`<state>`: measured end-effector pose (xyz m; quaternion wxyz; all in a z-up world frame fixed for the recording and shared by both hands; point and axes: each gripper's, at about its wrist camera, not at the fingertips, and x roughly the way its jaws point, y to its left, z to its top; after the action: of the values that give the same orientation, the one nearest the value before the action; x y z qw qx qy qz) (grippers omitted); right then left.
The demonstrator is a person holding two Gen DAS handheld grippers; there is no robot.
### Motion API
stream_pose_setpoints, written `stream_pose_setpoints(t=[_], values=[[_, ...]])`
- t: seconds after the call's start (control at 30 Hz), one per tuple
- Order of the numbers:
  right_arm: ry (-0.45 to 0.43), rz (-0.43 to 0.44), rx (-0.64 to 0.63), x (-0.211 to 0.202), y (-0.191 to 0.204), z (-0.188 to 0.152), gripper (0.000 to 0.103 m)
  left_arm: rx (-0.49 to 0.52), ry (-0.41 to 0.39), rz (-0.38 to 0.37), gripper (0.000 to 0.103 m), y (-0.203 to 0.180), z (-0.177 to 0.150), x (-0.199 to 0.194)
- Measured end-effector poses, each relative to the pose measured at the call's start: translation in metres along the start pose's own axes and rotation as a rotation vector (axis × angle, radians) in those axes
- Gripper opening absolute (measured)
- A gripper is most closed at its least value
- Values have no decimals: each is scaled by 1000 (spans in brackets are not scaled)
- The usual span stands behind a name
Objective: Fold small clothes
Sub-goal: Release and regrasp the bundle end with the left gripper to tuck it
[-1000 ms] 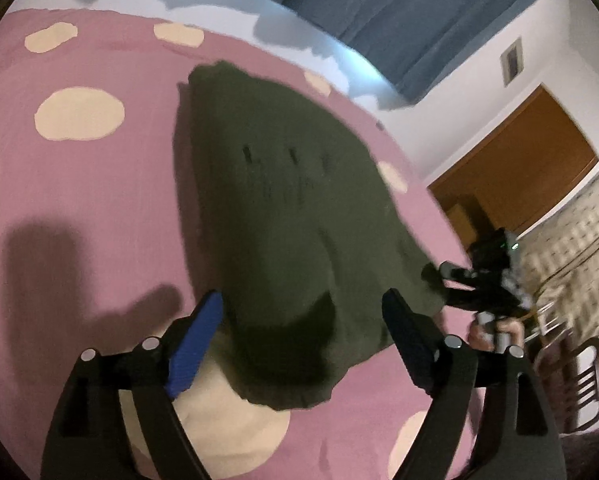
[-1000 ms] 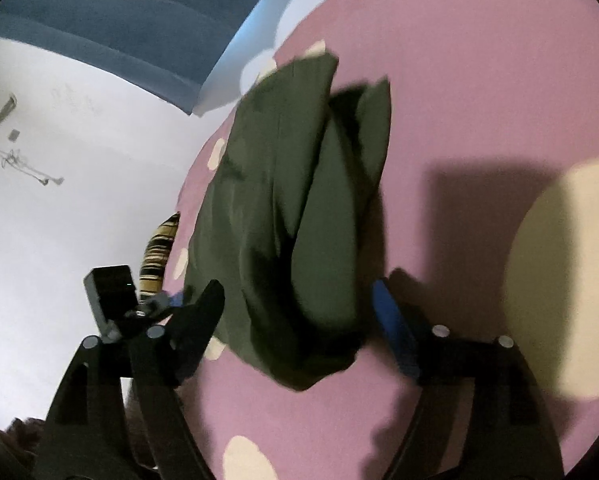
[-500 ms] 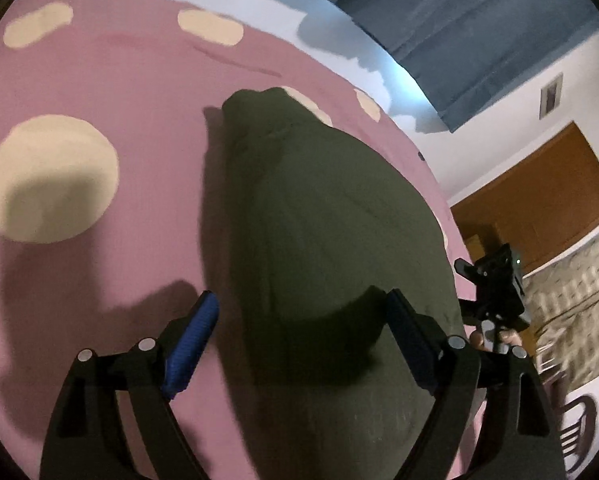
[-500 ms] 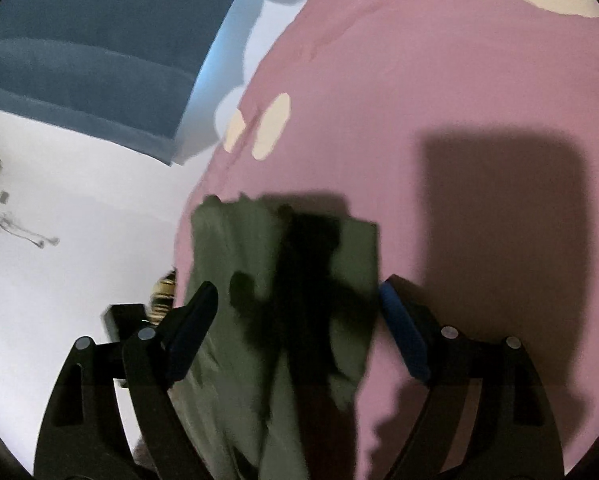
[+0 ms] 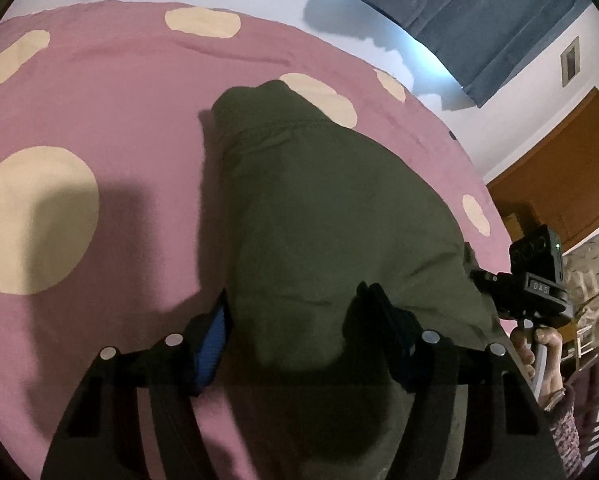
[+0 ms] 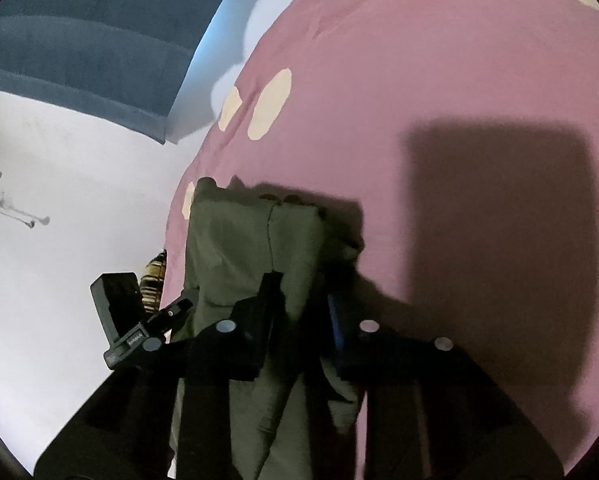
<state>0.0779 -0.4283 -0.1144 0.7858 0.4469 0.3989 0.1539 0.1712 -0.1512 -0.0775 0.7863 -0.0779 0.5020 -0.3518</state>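
An olive-green garment [image 5: 319, 200] lies on a pink bedspread [image 5: 119, 100] with cream dots. My left gripper [image 5: 299, 320] is down over its near end. Its jaws are closing, still wide, with a broad bunch of cloth between them; the blue pad sits at the cloth's left edge. In the right wrist view the garment [image 6: 235, 248] is a narrow folded strip. My right gripper [image 6: 301, 300] has its jaws closing and now narrow, pinching a fold of it. The right gripper's body [image 5: 531, 280] and a hand [image 5: 539, 344] show at the garment's right side.
The bedspread [image 6: 419, 80] stretches far beyond the garment. A blue curtain [image 5: 479, 8] and a white wall [image 6: 59, 200] lie past the bed. A wooden door [image 5: 559, 168] and a chair [image 5: 595, 400] stand off the bed's right side.
Both grippers came forward and down onto the garment, which now fills their gaps. The right jaws went from wide to narrow on a fold. The left jaws narrowed a little.
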Motion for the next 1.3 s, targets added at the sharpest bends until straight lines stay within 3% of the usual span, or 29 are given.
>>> stream_pose_setpoints(t=[0.2,0.73,0.9,1.1,1.17,1.3], values=[[-17,35,25,-2,-6,-2,19,12,-13,22,66,-2,-1,2],[-21,12,26,-5,-4,1,21,4,-9,21,65,-1,2,2],[-33,3,39,-10,-4,-2,31,-4,-8,24,65,-2,5,1],[-52,2,40,-24,-2,-9,62,-3,-29,33,69,-5,3,-4],[-61,-3,35,-32,-2,-13,71,6,-39,31,77,-6,2,-11],[-50,-9,28,-42,-2,-22,74,10,-29,-21,82,-5,-5,-28]])
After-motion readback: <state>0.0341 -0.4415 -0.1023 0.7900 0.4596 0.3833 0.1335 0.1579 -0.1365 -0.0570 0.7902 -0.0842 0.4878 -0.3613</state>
